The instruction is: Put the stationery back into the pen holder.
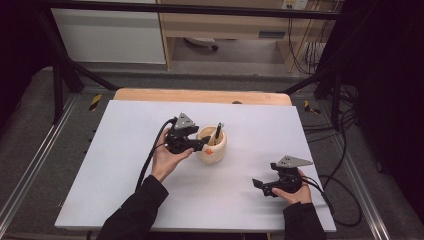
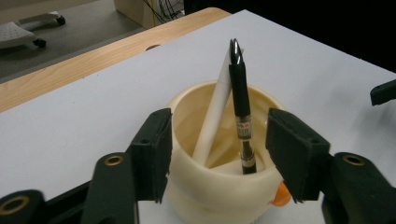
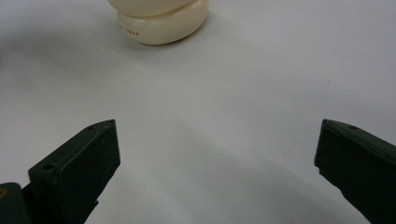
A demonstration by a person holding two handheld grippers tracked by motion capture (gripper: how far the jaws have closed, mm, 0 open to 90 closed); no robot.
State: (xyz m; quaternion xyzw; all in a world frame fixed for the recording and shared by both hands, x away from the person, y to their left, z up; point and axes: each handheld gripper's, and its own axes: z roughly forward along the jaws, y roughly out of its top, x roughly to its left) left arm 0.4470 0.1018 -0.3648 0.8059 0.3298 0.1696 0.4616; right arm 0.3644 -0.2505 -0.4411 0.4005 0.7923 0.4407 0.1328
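Note:
A cream, round pen cup (image 1: 214,150) stands mid-table on the white sheet, with an orange knob (image 2: 280,195) low on its side. Inside the cup (image 2: 212,196) a black pen (image 2: 241,112) and a white pen (image 2: 215,109) lean together, their tips poking above the rim. My left gripper (image 1: 202,145) sits at the cup's left side. In the left gripper view its jaws stand apart on either side of the pens, touching neither, so the left gripper (image 2: 219,154) is open. My right gripper (image 1: 257,184) rests near the front right and points left. It (image 3: 217,154) is open wide and holds nothing.
The white sheet (image 1: 125,165) covers a wooden table whose bare edge (image 1: 200,95) shows at the back. Black cables (image 1: 345,150) lie off the table's right side. Dark frame posts (image 1: 60,75) stand at the back corners.

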